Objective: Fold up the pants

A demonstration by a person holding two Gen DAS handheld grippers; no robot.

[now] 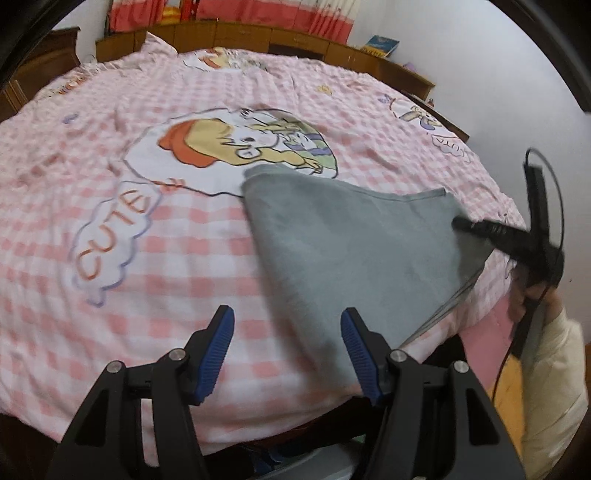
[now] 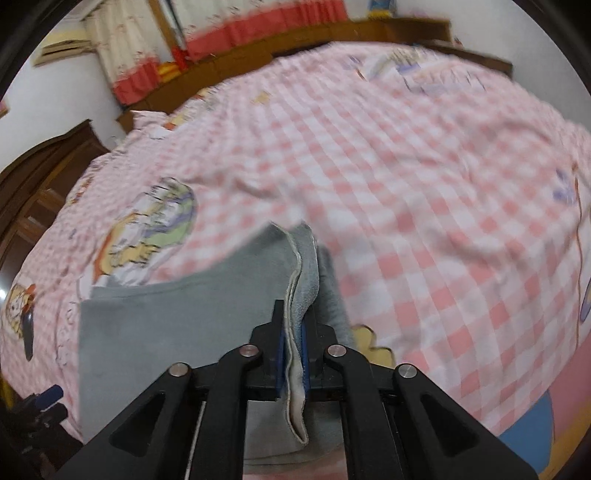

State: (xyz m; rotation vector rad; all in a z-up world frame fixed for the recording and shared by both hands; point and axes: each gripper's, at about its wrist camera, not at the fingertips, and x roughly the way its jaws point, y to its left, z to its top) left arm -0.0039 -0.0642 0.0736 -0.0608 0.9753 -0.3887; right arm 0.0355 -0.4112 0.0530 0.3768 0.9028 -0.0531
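Grey pants (image 1: pixel 351 240) lie spread on a pink checked bedspread (image 1: pixel 184 258), near the bed's front right edge. My left gripper (image 1: pixel 290 347) hovers open above the bedspread. Its blue right pad (image 1: pixel 356 354) is over the near corner of the pants, and nothing is pinched. My right gripper (image 1: pixel 461 223) comes in from the right, held by a hand in a cream sleeve (image 1: pixel 554 369). In the right wrist view my right gripper (image 2: pixel 293 332) is shut on a folded edge of the pants (image 2: pixel 184 332), whose pale lining (image 2: pixel 297 369) shows between the pads.
The bedspread carries cartoon prints (image 1: pixel 236 144). A wooden headboard and shelf (image 1: pixel 258 35) run along the far side, with red and white curtains (image 1: pixel 229 11) behind. A book (image 1: pixel 380 46) leans at the back right. A dark wooden cabinet (image 2: pixel 33 184) stands to the left.
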